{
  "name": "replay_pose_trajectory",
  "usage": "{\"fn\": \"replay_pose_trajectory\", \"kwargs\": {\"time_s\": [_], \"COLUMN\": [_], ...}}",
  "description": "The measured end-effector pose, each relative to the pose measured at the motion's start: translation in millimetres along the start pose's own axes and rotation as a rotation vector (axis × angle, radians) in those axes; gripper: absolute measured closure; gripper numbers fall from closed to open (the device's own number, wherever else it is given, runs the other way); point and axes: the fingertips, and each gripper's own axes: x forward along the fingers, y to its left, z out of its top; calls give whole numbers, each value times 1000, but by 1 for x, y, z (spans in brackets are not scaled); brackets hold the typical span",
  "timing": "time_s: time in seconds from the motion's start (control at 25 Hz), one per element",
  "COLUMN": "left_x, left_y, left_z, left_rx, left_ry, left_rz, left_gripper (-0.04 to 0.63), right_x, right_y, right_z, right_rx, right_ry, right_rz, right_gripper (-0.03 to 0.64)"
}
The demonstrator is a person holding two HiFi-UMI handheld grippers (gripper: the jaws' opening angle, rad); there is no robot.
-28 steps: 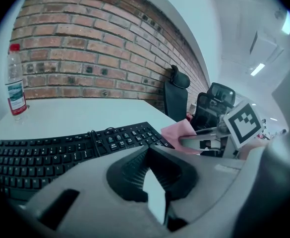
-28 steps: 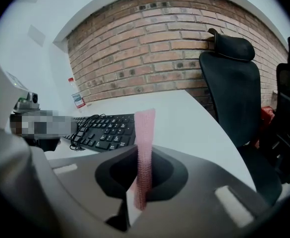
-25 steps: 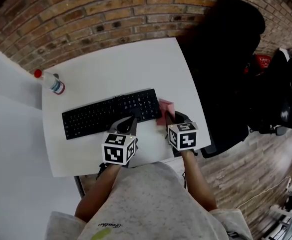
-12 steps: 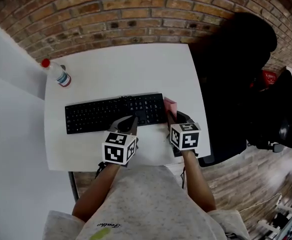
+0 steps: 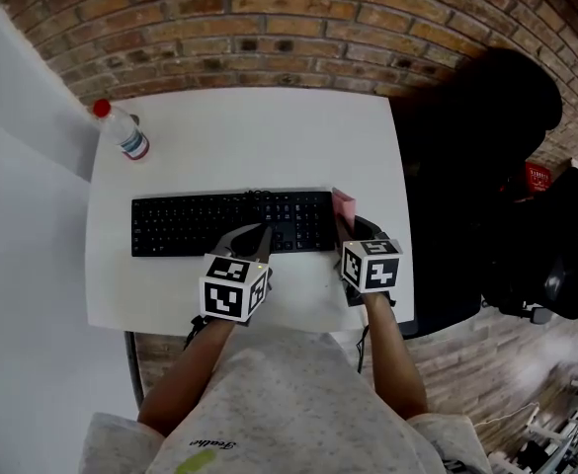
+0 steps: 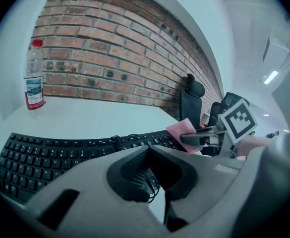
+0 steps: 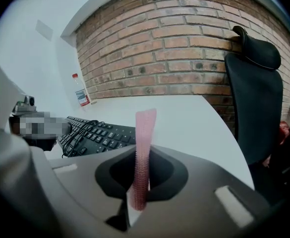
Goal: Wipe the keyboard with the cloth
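At the right end of the black keyboard (image 5: 200, 223), which lies across the white table (image 5: 269, 136), the right gripper (image 5: 342, 223) pinches the pink cloth (image 5: 344, 203) upright between its jaws. The left gripper (image 5: 257, 235), jaws pressed together on nothing, sits at the keyboard's near edge. A water bottle (image 5: 123, 134) stands at the table's far left corner.

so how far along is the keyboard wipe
Done: the pink cloth is clamped in the right gripper. In hand: it sits at the right end of the keyboard, contact unclear. The left gripper, shut, hangs over its front edge. Left: wiping along the keys; nothing shows any cleaned yet.
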Motion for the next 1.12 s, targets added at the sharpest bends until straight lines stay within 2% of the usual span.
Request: {"fn": "replay_pose_trajectory", "kwargs": {"time_s": [0.44,0.84,0.96,1.12], "left_x": [-2,-16,-19,-22], "left_y": [20,40,46,49], "left_z": [3,9,7,6], "left_rx": [-38,-66,-72,-78], "left_ry": [-28,-59,-61,-65], "left_rz": [31,70,79,84], "left_gripper": [601,601,601,601], "right_x": [17,27,29,28], "right_y": [-5,-6,-5,-10], "right_z": [15,31,31,37], "right_rx": [-52,-181,-250,-432], "right_ry": [19,54,75,101], "right_rz": [11,23,33,46], "right_gripper": [594,594,594,594]}}
